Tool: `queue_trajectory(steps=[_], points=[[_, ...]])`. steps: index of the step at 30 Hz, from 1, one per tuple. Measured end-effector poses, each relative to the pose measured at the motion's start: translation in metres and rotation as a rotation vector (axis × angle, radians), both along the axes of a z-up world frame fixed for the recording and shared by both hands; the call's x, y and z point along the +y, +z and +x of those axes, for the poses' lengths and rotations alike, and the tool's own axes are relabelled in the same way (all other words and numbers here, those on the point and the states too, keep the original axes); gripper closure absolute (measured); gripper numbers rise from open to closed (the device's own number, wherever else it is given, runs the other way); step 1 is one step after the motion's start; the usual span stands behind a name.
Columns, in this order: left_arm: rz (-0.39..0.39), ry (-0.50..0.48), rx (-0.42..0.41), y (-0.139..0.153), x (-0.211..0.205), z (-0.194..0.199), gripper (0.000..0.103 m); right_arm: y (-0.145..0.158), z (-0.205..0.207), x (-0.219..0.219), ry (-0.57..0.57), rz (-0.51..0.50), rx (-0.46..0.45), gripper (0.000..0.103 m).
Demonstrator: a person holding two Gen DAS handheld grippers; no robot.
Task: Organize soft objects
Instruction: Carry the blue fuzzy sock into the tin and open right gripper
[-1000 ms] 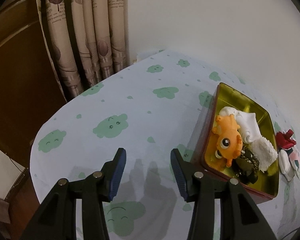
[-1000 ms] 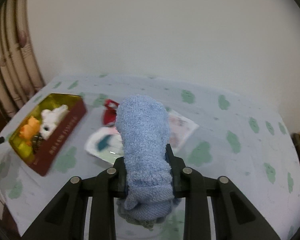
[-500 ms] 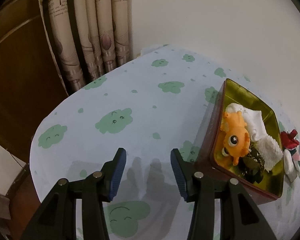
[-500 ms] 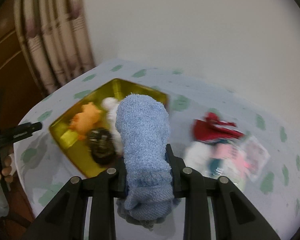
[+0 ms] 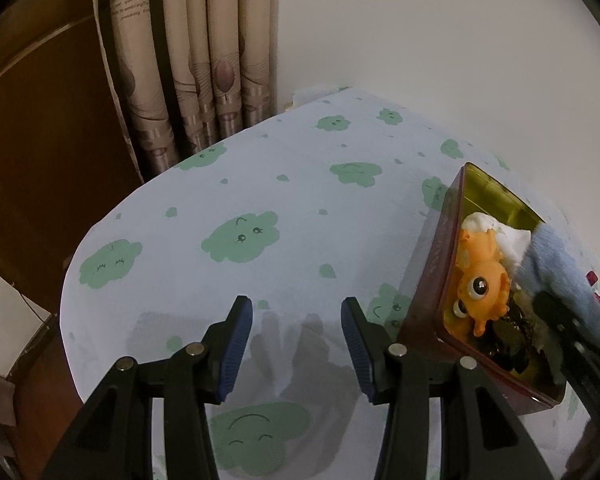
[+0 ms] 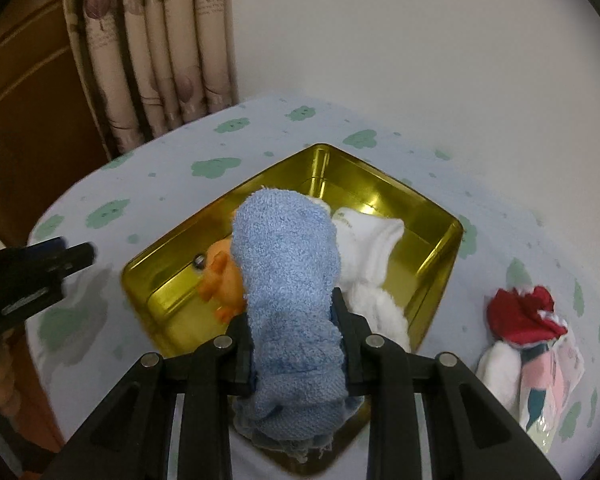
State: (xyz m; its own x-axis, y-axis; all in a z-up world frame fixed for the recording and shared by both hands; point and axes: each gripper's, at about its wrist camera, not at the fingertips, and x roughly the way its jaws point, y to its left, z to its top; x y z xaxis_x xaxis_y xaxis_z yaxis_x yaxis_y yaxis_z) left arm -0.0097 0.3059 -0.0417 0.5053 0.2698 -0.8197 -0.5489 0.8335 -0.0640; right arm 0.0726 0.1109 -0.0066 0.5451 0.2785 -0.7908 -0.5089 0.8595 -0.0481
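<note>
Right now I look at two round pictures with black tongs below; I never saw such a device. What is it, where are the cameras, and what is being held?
A person holds a hand tool with two fingers in each hand; there is no robot. Each tool carries a wide-angle camera looking along its fingers.

In the left tool's picture, the left gripper is open and empty above the tablecloth.

In the right tool's picture, the right gripper is shut on a blue towel over a gold tin. The tin holds an orange toy and white cloths. A red cloth lies beside it.
</note>
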Motion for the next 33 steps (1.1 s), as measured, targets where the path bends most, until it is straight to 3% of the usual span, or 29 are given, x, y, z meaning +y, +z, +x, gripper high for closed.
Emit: queue_trajectory(steps=[10, 13, 15, 17, 33], points=[[0.005, -0.007, 0.006, -0.001, -0.001, 0.001, 0.056, -0.023, 0.021, 0.014, -0.035, -0.049, 0.045, 0.072], [-0.006, -0.011, 0.001, -0.001, -0.002, 0.001, 0.056, -0.020, 0.018, 0.016, -0.026, -0.047, 0.035, 0.060], [0.001, -0.016, -0.002, 0.000, -0.003, 0.000, 0.056, -0.016, 0.014, 0.016, -0.024, -0.063, 0.013, 0.038], [0.013, -0.018, -0.003, 0.000, -0.005, 0.000, 0.056, -0.011, 0.011, 0.014, -0.018, -0.045, -0.004, 0.030], [0.032, -0.042, -0.012, 0.002, -0.011, 0.000, 0.056, 0.039, -0.023, -0.008, 0.001, 0.016, -0.105, 0.025]])
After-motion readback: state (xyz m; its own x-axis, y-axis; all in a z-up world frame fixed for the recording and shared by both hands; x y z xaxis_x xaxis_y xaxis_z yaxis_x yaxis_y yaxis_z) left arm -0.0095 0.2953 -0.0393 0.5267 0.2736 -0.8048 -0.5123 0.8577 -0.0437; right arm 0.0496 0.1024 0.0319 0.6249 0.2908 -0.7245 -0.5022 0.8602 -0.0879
